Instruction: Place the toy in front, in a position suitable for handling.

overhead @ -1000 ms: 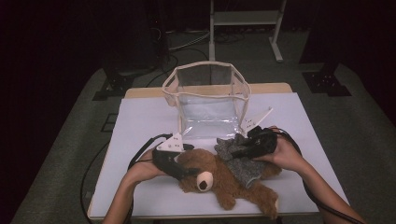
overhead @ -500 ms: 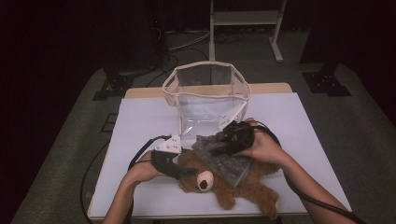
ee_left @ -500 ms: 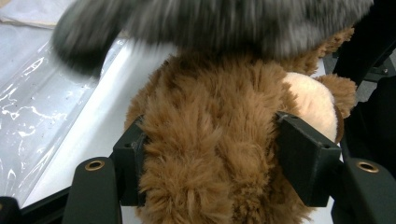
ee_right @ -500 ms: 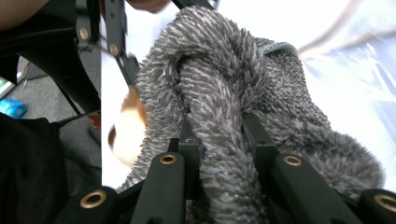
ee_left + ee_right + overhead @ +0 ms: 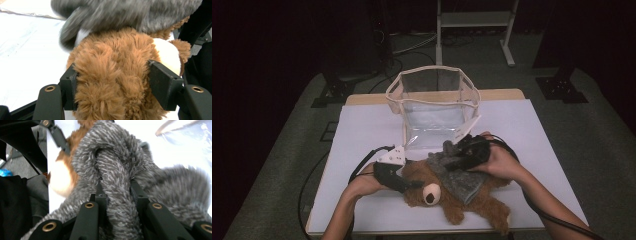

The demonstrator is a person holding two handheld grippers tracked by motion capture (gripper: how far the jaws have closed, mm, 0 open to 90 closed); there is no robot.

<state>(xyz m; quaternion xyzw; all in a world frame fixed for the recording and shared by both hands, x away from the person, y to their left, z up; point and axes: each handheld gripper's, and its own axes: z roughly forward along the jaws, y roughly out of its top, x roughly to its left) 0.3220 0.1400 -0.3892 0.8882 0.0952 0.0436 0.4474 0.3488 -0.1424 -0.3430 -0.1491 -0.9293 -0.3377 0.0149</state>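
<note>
Brown plush bear (image 5: 447,197) lying flat on white tabletop, head squeezed between left fingers (image 5: 162,85). Grey fuzzy garment (image 5: 459,175) draped over torso, fold pinched between right fingers (image 5: 100,200).

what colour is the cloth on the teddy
Mottled grey, fuzzy cloth; clearest in the right gripper view.

I can't see the teddy bear's (image 5: 447,195) body under the grey cloth (image 5: 457,175); its foot blurs at the counter's (image 5: 362,135) edge.

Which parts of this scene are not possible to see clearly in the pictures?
- Brown plush bear: body hidden under the grey fuzzy cloth, high view.
- Bear's face: blocked by its own fur, left gripper view.
- Clear plastic bag with cream trim: blurred, cut by the edge, right gripper view.
</note>
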